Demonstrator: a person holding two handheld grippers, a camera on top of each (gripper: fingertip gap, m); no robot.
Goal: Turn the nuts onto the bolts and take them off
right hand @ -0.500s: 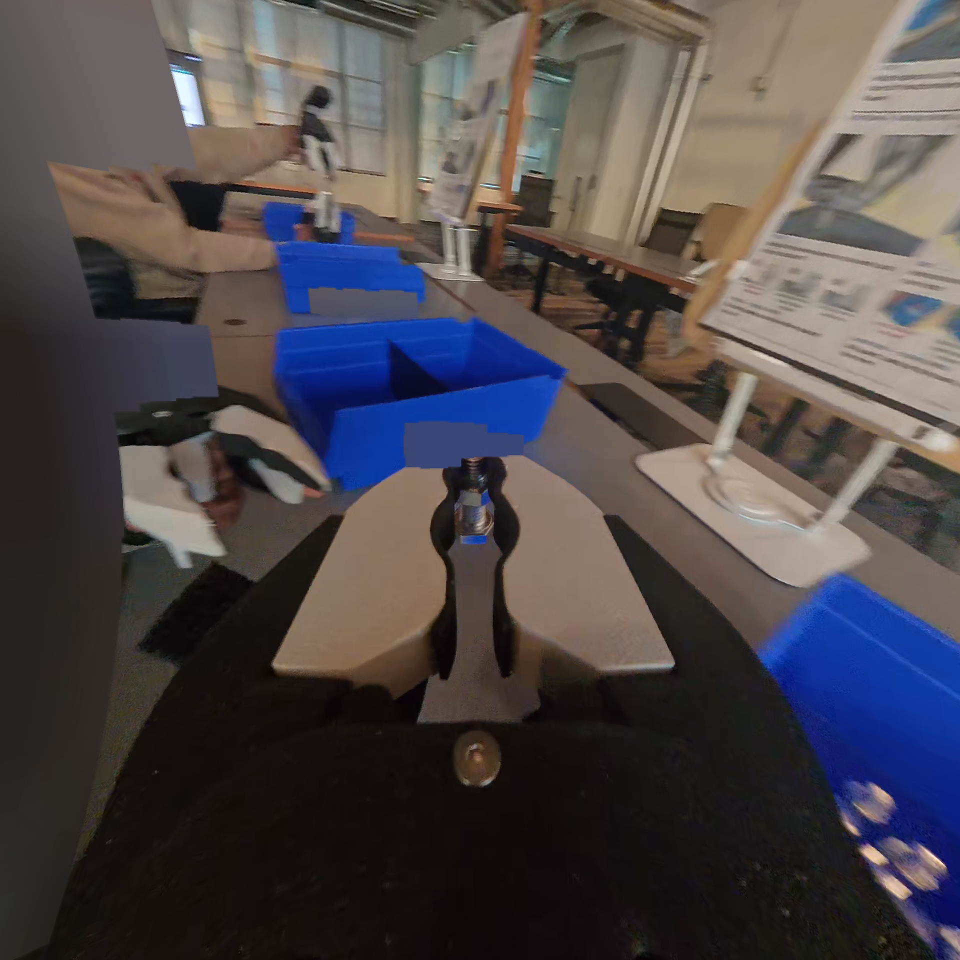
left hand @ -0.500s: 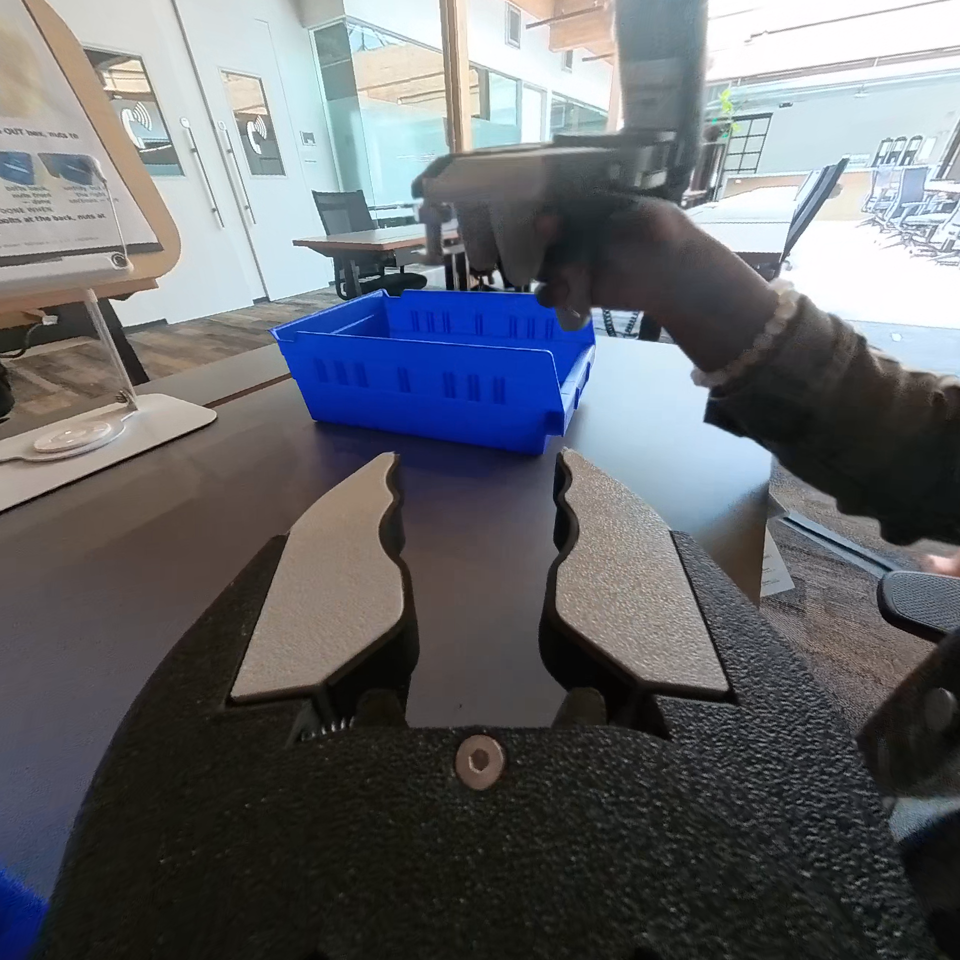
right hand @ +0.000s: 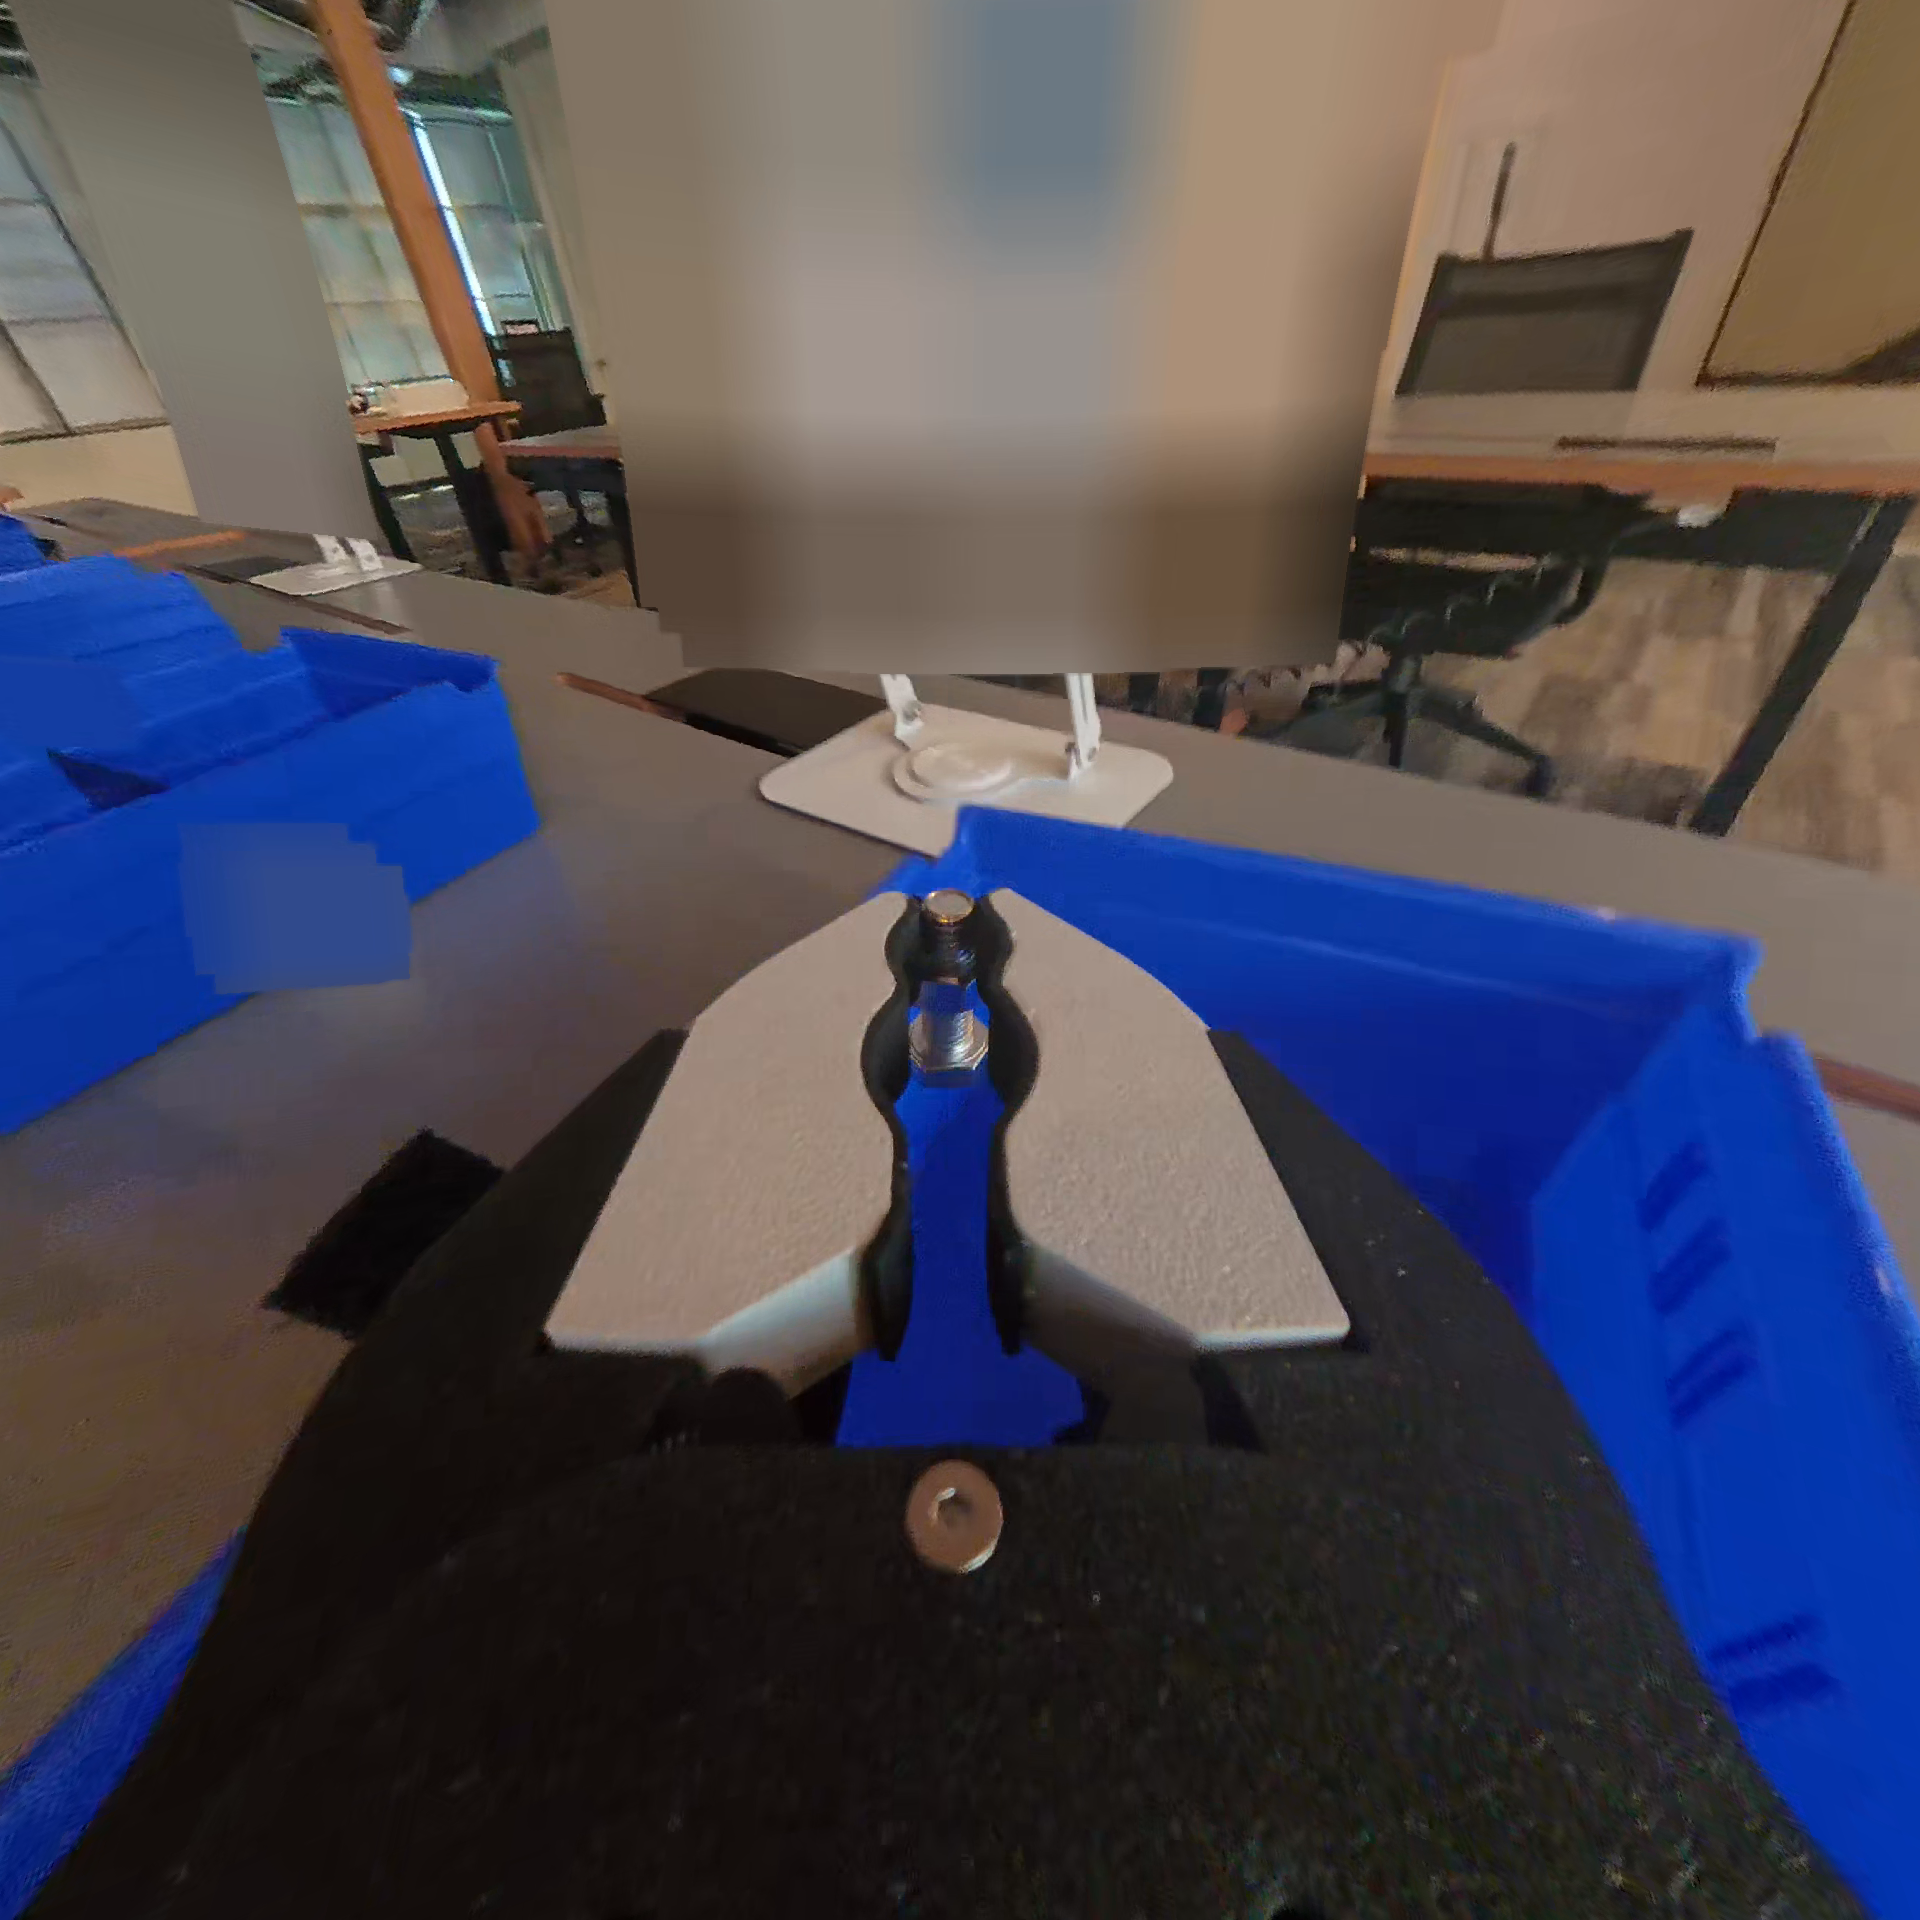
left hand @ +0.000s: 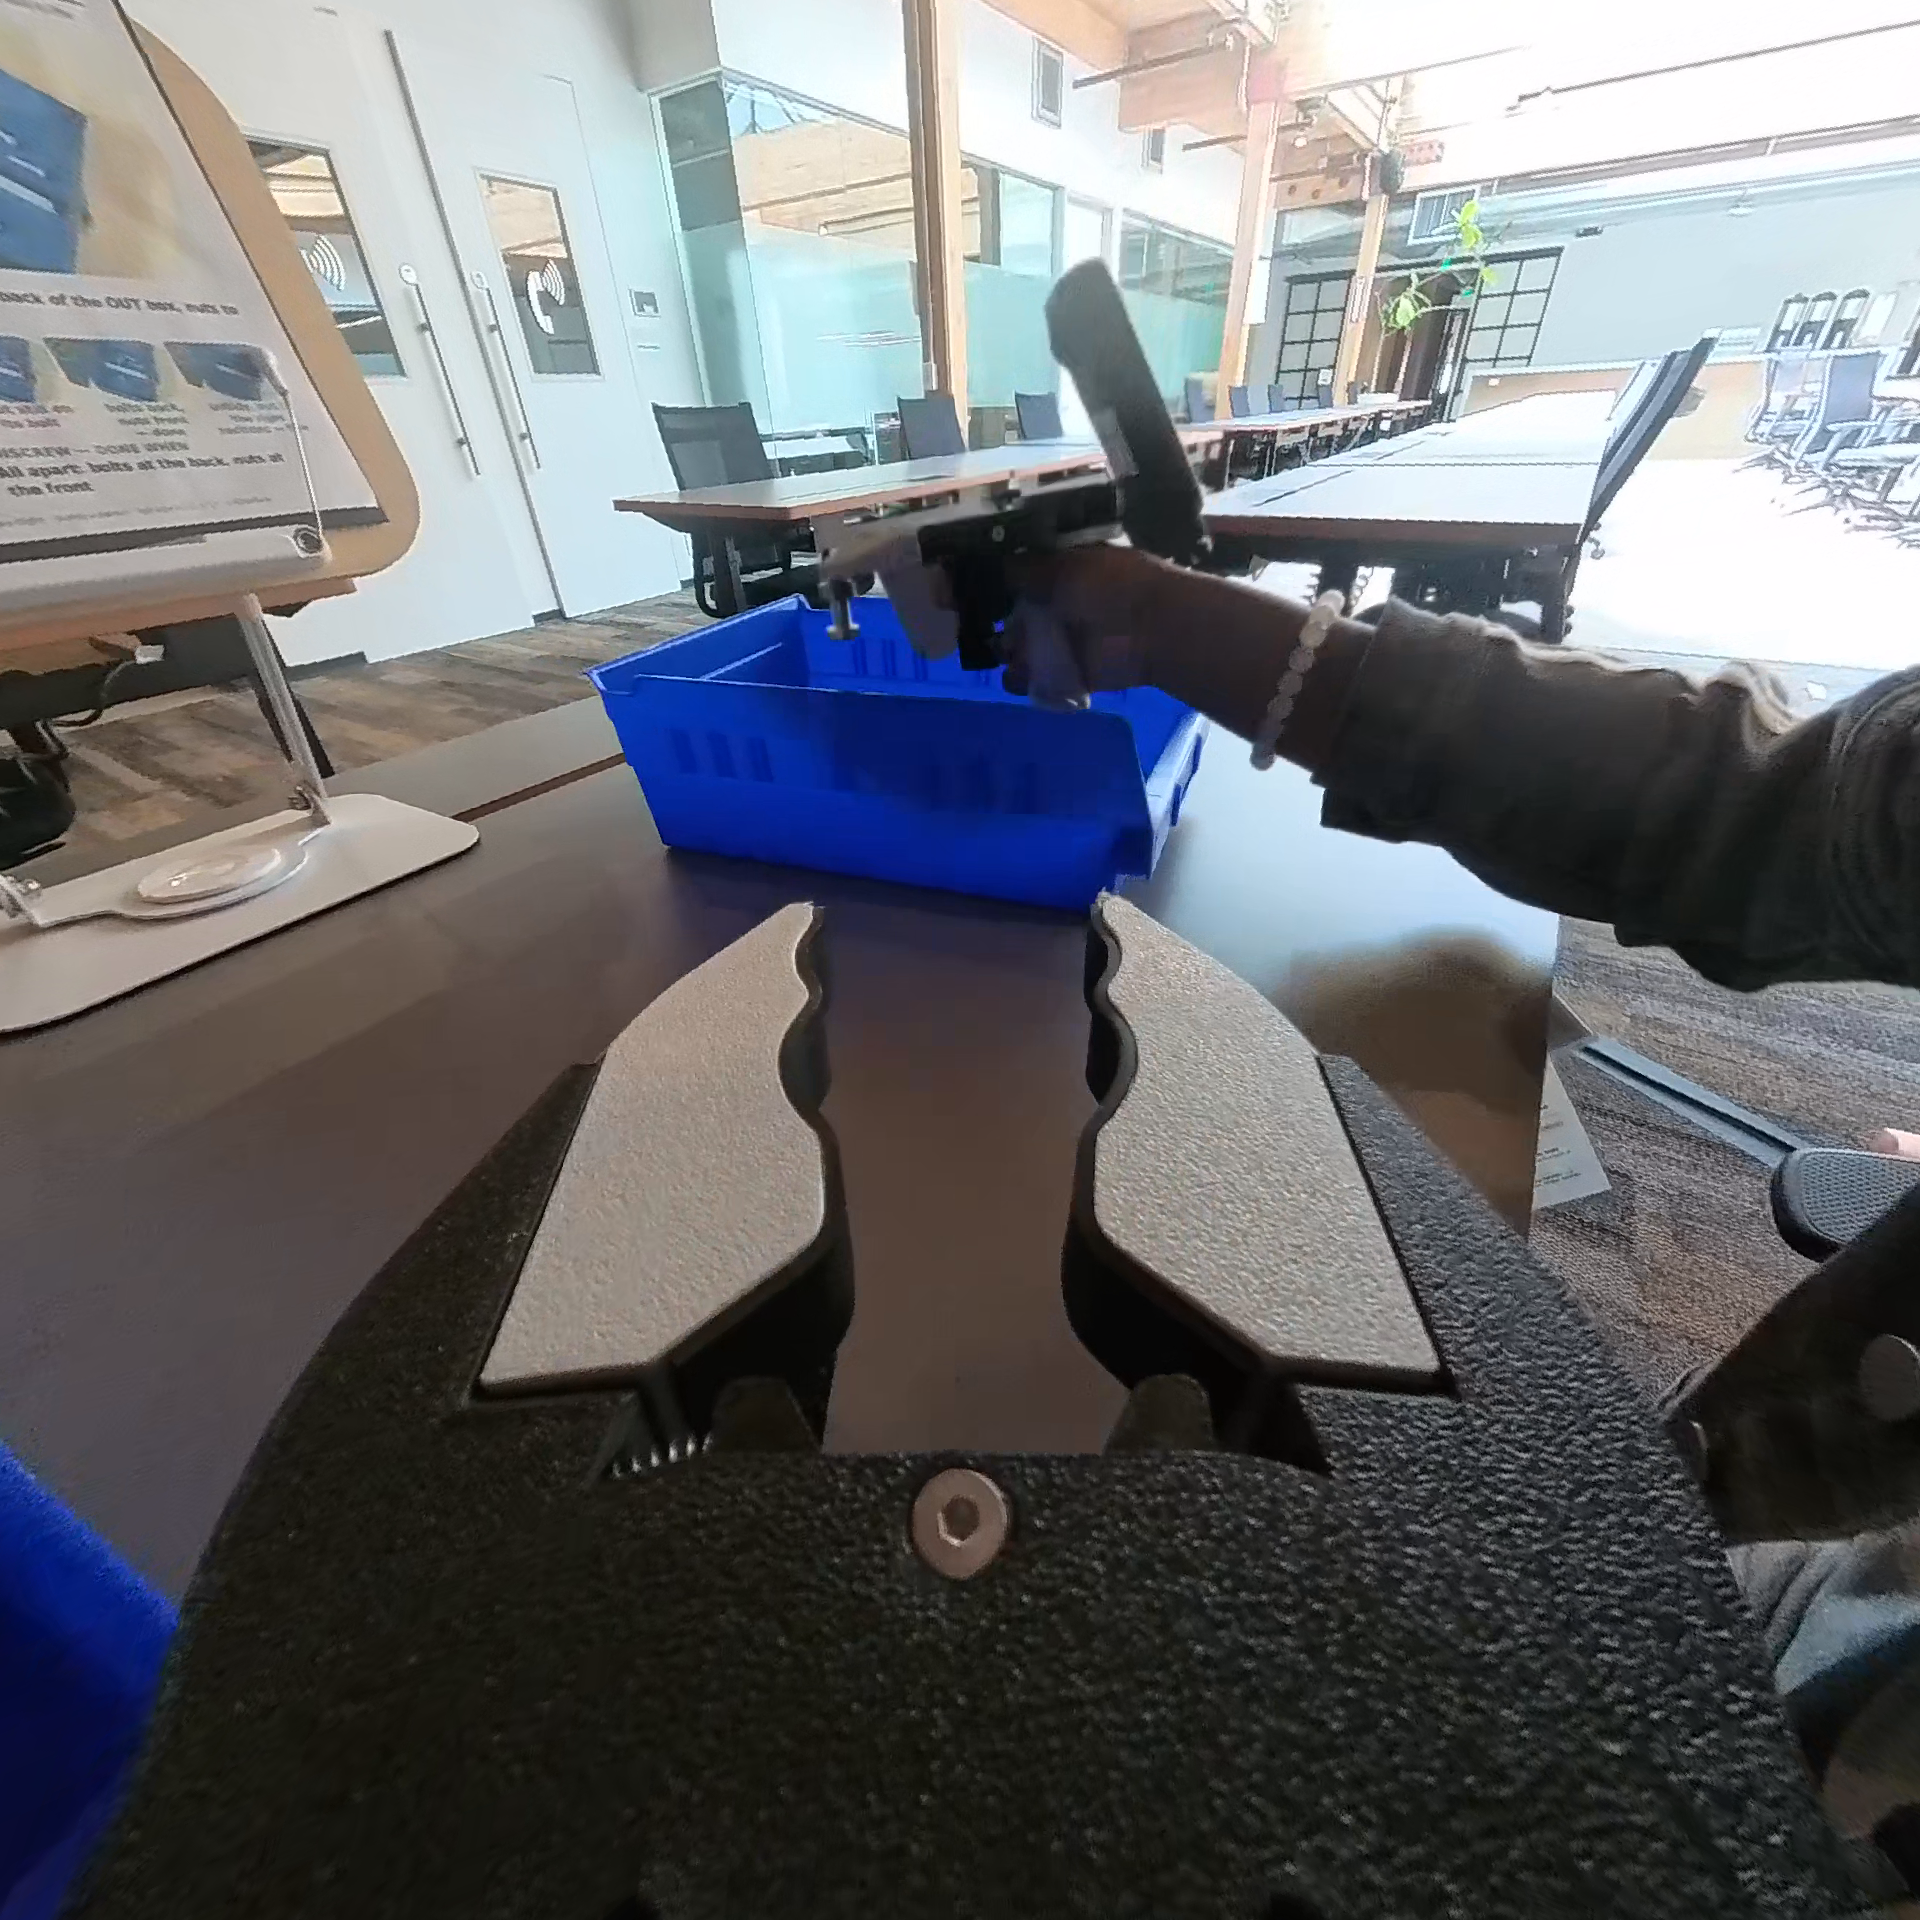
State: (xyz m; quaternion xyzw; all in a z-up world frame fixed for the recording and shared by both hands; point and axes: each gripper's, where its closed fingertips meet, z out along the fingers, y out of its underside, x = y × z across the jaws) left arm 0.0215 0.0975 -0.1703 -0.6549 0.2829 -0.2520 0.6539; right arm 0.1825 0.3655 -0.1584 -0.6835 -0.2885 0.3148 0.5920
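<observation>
My right gripper point(right hand: 945, 920) is shut on a silver bolt point(right hand: 940, 997), which stands upright between the jaws. A hex part of the bolt shows lower down. The gripper holds the bolt over a blue bin point(right hand: 1351, 987). In the left wrist view, the right gripper point(left hand: 847, 582) hangs above the far side of the same bin point(left hand: 894, 800), held by a hand, and the bolt point(left hand: 840, 615) pokes down from it. My left gripper point(left hand: 951, 920) is open and empty, low over the dark table point(left hand: 312, 1091), just short of the bin.
A sign board on a white stand point(left hand: 239, 862) is at the table's left. Its base point(right hand: 966, 774) lies just beyond the bin. A second blue bin point(right hand: 312, 769) stands further left. The person's sleeve point(left hand: 1610, 800) reaches in from the right. The table edge point(left hand: 1548, 1039) drops off on the right. Some 30 centimetres of space lies between my two pairs of fingers.
The right gripper has swung with the bolt and come lower, so it now hangs over the blue bin. The left gripper stays open in the same place.
</observation>
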